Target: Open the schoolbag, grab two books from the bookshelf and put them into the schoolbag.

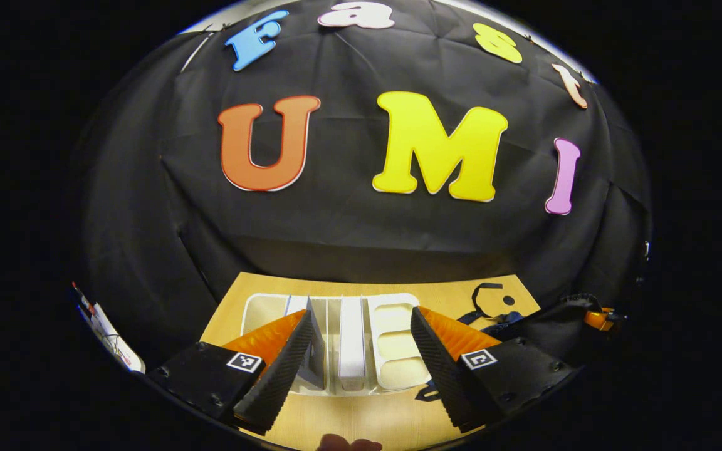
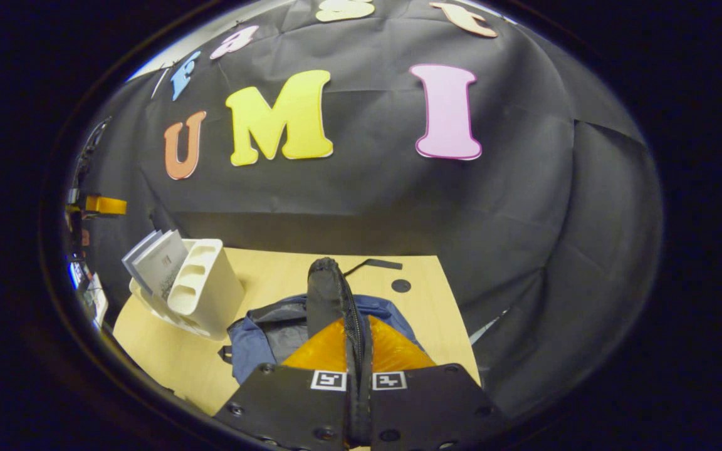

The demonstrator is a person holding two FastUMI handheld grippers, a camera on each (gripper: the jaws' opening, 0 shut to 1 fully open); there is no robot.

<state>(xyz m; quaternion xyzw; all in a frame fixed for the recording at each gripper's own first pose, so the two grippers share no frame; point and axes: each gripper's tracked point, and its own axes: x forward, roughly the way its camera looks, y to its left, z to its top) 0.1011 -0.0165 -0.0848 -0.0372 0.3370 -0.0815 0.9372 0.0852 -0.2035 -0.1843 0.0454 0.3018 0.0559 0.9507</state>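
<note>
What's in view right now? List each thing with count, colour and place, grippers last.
table: one, light wood, under everything
bookshelf: one, white, slotted, on the table's left in the right gripper view
books: a few, pale covers, leaning in the bookshelf; exact count unclear
schoolbag: one, blue and black, on the table right of the bookshelf
zipper edge: one, black, lifted from the schoolbag, pinched
left gripper: open, fingers spread before the bookshelf
right gripper: shut on the zipper edge
</note>
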